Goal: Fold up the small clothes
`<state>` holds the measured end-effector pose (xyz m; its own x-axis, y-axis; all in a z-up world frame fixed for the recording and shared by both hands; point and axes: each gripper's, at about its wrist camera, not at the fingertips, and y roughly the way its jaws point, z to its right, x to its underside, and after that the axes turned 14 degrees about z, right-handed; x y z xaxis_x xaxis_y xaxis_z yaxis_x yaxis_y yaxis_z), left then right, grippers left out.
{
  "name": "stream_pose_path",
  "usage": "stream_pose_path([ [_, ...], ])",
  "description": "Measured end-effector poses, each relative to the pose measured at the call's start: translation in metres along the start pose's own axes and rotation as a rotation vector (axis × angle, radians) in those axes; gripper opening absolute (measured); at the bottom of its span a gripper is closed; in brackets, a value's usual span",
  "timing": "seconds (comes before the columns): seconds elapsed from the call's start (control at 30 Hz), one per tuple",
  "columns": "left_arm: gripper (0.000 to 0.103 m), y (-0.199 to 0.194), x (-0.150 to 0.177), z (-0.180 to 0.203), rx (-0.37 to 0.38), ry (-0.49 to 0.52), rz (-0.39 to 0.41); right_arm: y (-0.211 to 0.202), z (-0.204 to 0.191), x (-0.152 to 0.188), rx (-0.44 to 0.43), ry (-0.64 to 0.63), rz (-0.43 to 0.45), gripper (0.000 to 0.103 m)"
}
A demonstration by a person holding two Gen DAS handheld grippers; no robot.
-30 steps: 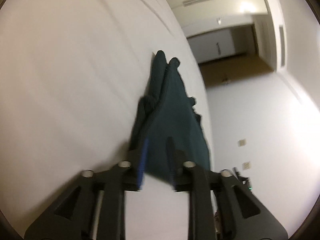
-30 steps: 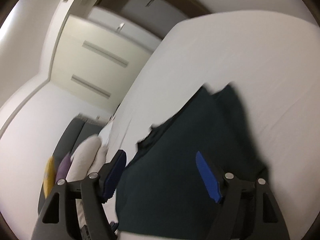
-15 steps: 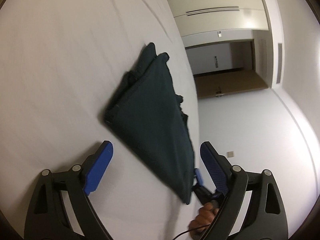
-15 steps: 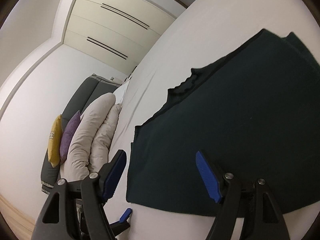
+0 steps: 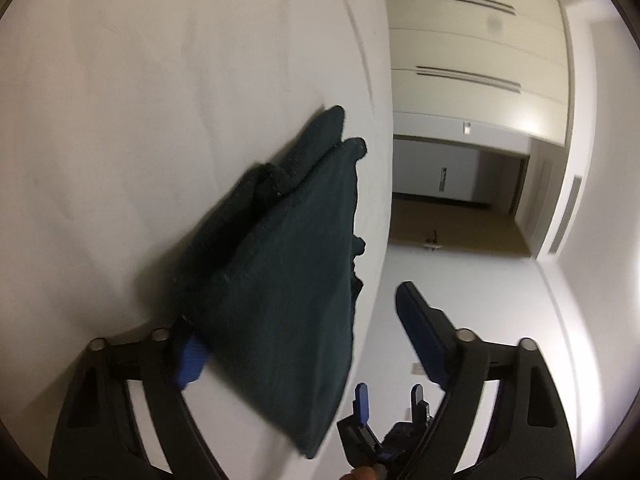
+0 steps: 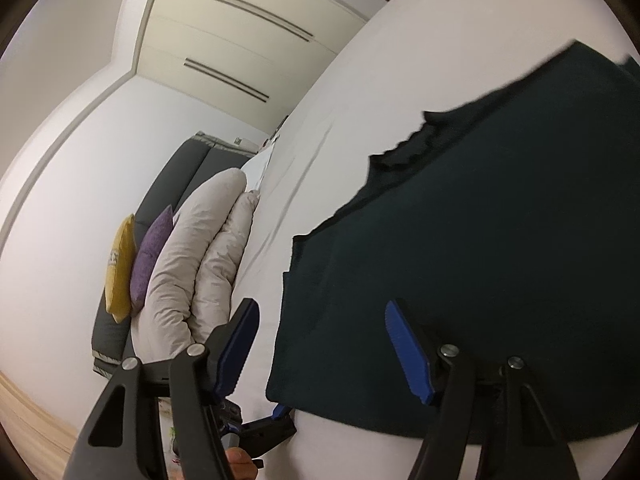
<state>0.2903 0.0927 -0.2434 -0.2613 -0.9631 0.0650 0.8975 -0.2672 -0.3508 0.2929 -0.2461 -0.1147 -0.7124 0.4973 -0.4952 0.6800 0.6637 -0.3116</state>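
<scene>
Garment (image 6: 480, 240), dark green, folded on bed (image 5: 160, 100); right edge cropped. Left gripper (image 5: 304, 344), right gripper (image 6: 324, 344): fingers apart, empty.

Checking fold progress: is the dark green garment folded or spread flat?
Folded: the dark green garment lies doubled on the white bed, layered edges showing.

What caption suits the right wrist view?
Open right gripper hovers over dark green garment on white bed, pillows beside.

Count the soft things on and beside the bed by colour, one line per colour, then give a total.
Dark green garment: 1
White pillows: 2
Purple cushion: 1
Yellow cushion: 1
Total: 5
</scene>
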Motion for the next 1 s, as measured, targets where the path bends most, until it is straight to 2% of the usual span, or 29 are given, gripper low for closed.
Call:
stream_pose_path([
  [0.03,0.071,0.000,0.000,-0.003,0.001,-0.015,0.004,0.004,-0.002,-0.002,0.001,-0.002,-0.002,0.068],
  [0.1,0.055,-0.001,0.001,-0.009,-0.001,-0.016,0.015,0.017,-0.007,-0.005,-0.006,-0.003,-0.019,0.068],
  [0.2,0.040,-0.001,0.003,-0.016,0.002,-0.002,0.037,0.040,-0.010,-0.004,0.003,-0.011,-0.053,0.067],
  [0.3,0.039,0.009,-0.004,-0.013,0.017,0.056,0.041,0.064,-0.011,-0.001,0.017,-0.016,-0.092,0.062],
  [0.43,0.039,0.027,-0.009,0.000,0.002,0.128,0.014,0.091,-0.002,0.000,0.037,0.017,-0.138,0.056],
  [0.53,0.031,0.040,-0.010,0.007,-0.013,0.182,-0.026,0.107,0.008,0.002,0.083,0.035,-0.170,0.056],
  [0.6,0.013,0.045,-0.012,0.004,-0.031,0.186,-0.042,0.112,0.010,0.006,0.087,0.022,-0.187,0.055],
  [0.7,0.011,0.048,-0.014,0.002,-0.034,0.194,-0.044,0.121,0.014,0.012,0.133,-0.029,-0.232,0.042],
  [0.77,0.011,0.048,-0.013,0.006,-0.032,0.211,-0.042,0.123,0.021,0.011,0.131,0.007,-0.241,0.038],
  [0.87,0.011,0.035,-0.012,0.008,-0.031,0.223,-0.035,0.125,0.031,0.010,0.128,0.023,-0.254,0.025],
  [0.9,0.011,0.036,-0.010,0.014,-0.033,0.257,-0.027,0.124,0.034,0.010,0.125,0.026,-0.249,0.017],
  [0.93,0.011,0.045,-0.008,0.025,-0.034,0.297,-0.019,0.123,0.038,0.011,0.124,0.033,-0.241,0.004],
  [0.97,0.011,0.046,-0.002,0.037,-0.031,0.349,-0.014,0.122,0.047,0.012,0.125,0.052,-0.238,0.000],
  [1.0,0.011,0.042,0.004,0.050,-0.022,0.399,-0.014,0.121,0.051,0.011,0.102,0.079,-0.240,0.000],
])
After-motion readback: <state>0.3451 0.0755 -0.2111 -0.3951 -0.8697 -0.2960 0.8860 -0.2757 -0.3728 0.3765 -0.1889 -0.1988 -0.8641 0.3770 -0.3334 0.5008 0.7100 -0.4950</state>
